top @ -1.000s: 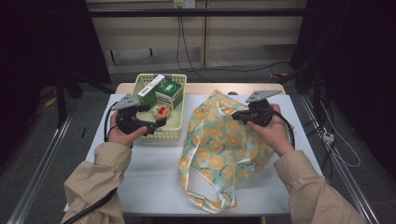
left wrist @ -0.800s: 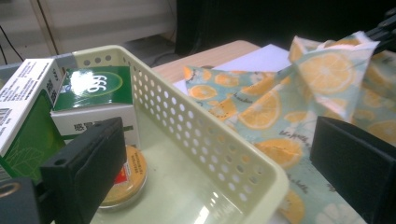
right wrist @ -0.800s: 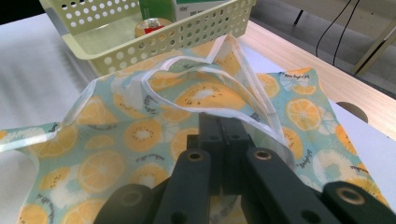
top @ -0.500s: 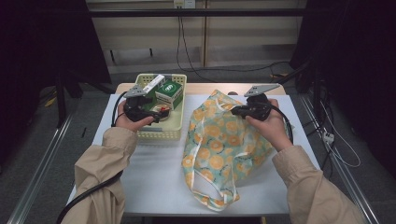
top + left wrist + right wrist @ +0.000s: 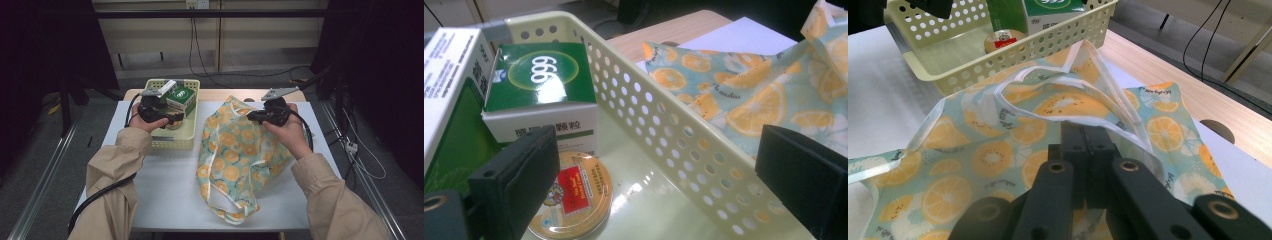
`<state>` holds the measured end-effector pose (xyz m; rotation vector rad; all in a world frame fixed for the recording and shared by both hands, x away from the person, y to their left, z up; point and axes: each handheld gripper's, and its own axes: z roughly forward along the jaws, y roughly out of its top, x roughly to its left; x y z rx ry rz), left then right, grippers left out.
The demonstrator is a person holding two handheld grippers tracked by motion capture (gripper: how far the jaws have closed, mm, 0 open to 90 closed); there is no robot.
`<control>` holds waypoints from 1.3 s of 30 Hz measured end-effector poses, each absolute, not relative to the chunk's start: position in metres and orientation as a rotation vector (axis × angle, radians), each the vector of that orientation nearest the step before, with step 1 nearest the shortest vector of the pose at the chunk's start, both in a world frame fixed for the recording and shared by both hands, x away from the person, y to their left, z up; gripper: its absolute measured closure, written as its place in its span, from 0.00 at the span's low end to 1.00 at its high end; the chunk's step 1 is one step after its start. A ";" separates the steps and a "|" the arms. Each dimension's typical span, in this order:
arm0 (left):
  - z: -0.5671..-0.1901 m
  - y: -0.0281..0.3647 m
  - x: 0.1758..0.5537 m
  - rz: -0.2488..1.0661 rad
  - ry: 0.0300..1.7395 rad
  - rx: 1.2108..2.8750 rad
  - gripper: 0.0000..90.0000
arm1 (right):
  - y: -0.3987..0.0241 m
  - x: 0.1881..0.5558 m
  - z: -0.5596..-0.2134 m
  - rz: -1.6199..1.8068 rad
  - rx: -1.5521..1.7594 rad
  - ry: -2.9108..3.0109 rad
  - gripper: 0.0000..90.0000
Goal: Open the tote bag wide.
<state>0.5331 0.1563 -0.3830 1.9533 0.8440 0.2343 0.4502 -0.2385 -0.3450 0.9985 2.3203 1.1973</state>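
Since a second ago my left gripper [image 5: 172, 120] has slid into the basket [image 5: 684, 150], jaws spread above the round tin [image 5: 574, 200]; my right gripper [image 5: 1083, 135] stays clenched on the bag's rim [image 5: 1068, 117].

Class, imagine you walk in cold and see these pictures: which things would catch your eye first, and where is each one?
First comes the fruit-print bag, spread across the middle of the white table and bright with orange slices. The right tool is shut on its white-edged rim and holds the opening up. To the bag's left stands a pale yellow perforated basket holding a green box and a round tin, with the left tool open over its wall.
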 end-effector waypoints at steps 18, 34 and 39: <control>-0.379 0.144 0.561 0.292 0.801 2.057 0.05 | -0.237 0.449 -0.345 1.191 0.987 2.333 1.00; -0.424 0.141 0.574 0.275 0.870 2.211 0.09 | -0.234 0.452 -0.355 1.190 0.995 2.352 1.00; -0.436 0.139 0.578 0.306 0.898 2.260 0.08 | -0.235 0.455 -0.359 1.195 1.002 2.360 1.00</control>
